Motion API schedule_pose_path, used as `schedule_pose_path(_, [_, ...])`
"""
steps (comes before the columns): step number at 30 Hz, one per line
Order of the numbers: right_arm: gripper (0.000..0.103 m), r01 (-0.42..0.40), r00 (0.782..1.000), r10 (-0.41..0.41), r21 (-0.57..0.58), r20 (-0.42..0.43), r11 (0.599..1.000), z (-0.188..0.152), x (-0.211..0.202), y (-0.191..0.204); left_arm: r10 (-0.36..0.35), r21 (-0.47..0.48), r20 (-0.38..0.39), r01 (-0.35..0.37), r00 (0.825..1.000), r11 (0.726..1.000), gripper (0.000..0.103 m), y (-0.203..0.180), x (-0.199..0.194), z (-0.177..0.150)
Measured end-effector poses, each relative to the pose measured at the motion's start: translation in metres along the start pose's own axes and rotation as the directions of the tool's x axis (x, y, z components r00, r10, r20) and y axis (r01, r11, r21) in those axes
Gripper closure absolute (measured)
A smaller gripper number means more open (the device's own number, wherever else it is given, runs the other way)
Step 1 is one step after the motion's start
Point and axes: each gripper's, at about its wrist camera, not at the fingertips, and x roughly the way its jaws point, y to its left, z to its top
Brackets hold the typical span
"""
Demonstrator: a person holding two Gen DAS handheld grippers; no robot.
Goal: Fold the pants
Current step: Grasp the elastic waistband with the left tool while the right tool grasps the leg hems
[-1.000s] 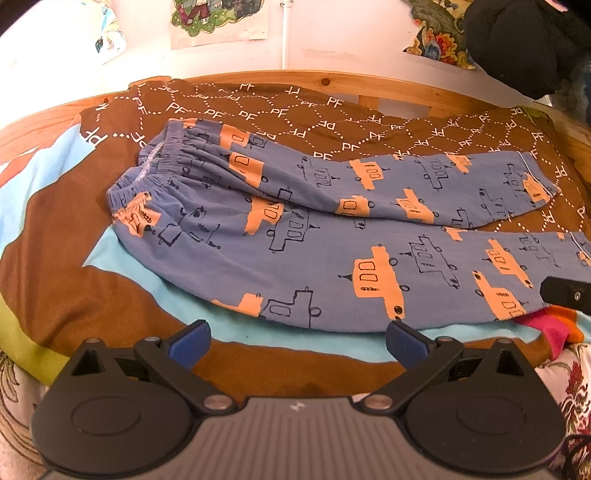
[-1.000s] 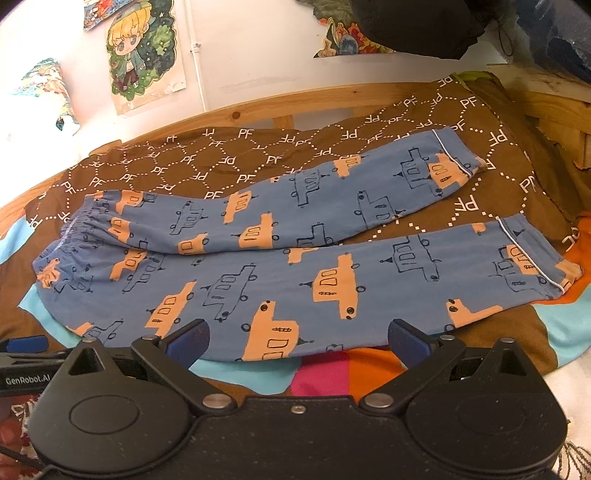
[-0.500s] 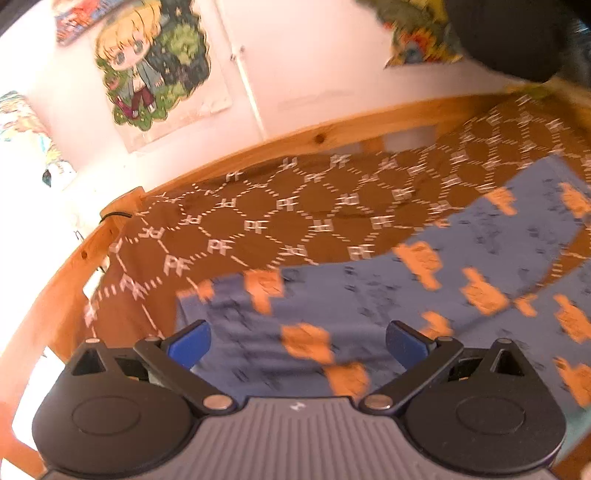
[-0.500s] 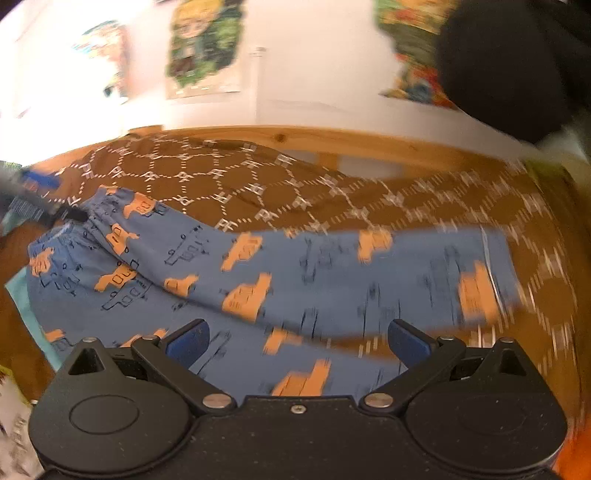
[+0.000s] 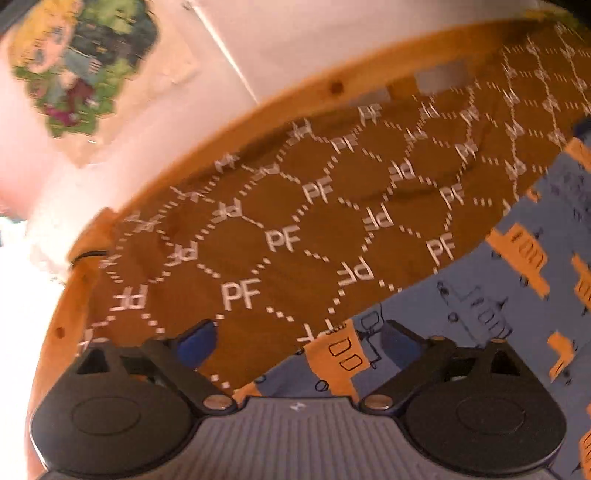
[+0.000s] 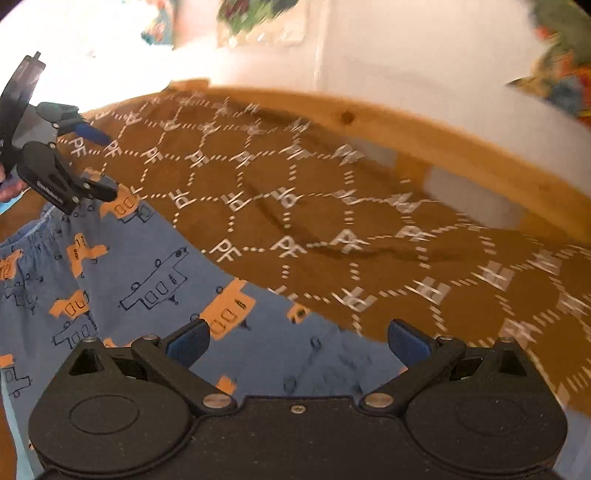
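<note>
Blue pants with orange vehicle prints lie flat on a brown blanket marked PF. In the left wrist view my left gripper hovers over the far edge of the pants. Its jaws are closing, the cloth edge lies between them, and the pads do not press on it. From the right wrist view the pants fill the lower left, and my left gripper stands at the far corner of the elastic waistband. My right gripper is open above the far edge of the pants.
A wooden bed rail curves along the far side of the blanket, against a white wall with a cartoon poster. A strip of light blue cloth shows at the lower left.
Both grippers swept from the near side across the pants to their far edge and rolled. The left now sits by the waistband, the right further along the leg. Views are motion blurred.
</note>
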Motion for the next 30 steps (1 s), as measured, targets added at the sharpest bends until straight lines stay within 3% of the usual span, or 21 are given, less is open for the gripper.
schedule_pose_path(2, [0.019, -0.050, 0.998, 0.050, -0.021, -0.039, 0.999, 0.012, 0.020, -0.005, -0.029, -0.002, -0.034, 0.029, 0.999, 1.000, 0.022, 0.002, 0.009, -0.001])
schedule_pose_path(6, [0.026, -0.087, 0.990, 0.074, -0.107, -0.119, 0.990, 0.023, 0.051, 0.001, -0.100, -0.056, -0.063, 0.096, 0.993, 0.994, 0.045, 0.017, 0.022, 0.003])
schedule_pose_path(12, [0.047, -0.087, 0.985, 0.060, -0.164, -0.162, 0.983, 0.022, 0.069, 0.006, -0.199, 0.024, -0.120, 0.204, 0.973, 0.979, 0.049, 0.020, 0.026, 0.004])
schedule_pose_path(13, [0.053, -0.083, 0.985, 0.056, -0.166, -0.164, 0.983, 0.022, 0.071, 0.006, -0.201, 0.035, -0.124, 0.207, 0.972, 0.978, 0.062, 0.018, 0.026, 0.003])
schedule_pose_path(14, [0.067, -0.080, 0.984, 0.051, -0.167, -0.170, 0.983, 0.021, 0.073, 0.006, -0.197, 0.044, -0.132, 0.204, 0.972, 0.978, 0.073, 0.016, 0.025, 0.002])
schedule_pose_path(15, [0.072, -0.077, 0.983, 0.047, -0.168, -0.180, 0.983, 0.020, 0.074, 0.006, -0.189, 0.053, -0.150, 0.198, 0.970, 0.979, 0.093, 0.013, 0.027, 0.001])
schedule_pose_path(18, [0.089, -0.065, 0.983, 0.032, -0.182, -0.179, 0.981, 0.015, 0.072, 0.006, -0.176, 0.097, -0.155, 0.193, 0.972, 0.976, 0.102, 0.004, 0.023, -0.003])
schedule_pose_path(21, [0.100, -0.053, 0.985, 0.017, -0.208, -0.170, 0.977, 0.014, 0.065, 0.009, -0.149, 0.095, -0.129, 0.162, 0.980, 0.982, 0.103, 0.003, 0.017, -0.006])
schedule_pose_path(24, [0.102, -0.017, 0.990, -0.013, -0.215, -0.138, 0.977, 0.019, 0.055, 0.011, -0.140, 0.019, -0.082, 0.142, 0.987, 0.990, 0.103, 0.010, 0.008, -0.003])
schedule_pose_path(30, [0.102, 0.138, 0.989, -0.147, -0.277, -0.011, 0.951, 0.045, 0.041, 0.013, -0.024, -0.068, 0.028, 0.026, 0.999, 0.997, 0.103, 0.029, -0.012, 0.018])
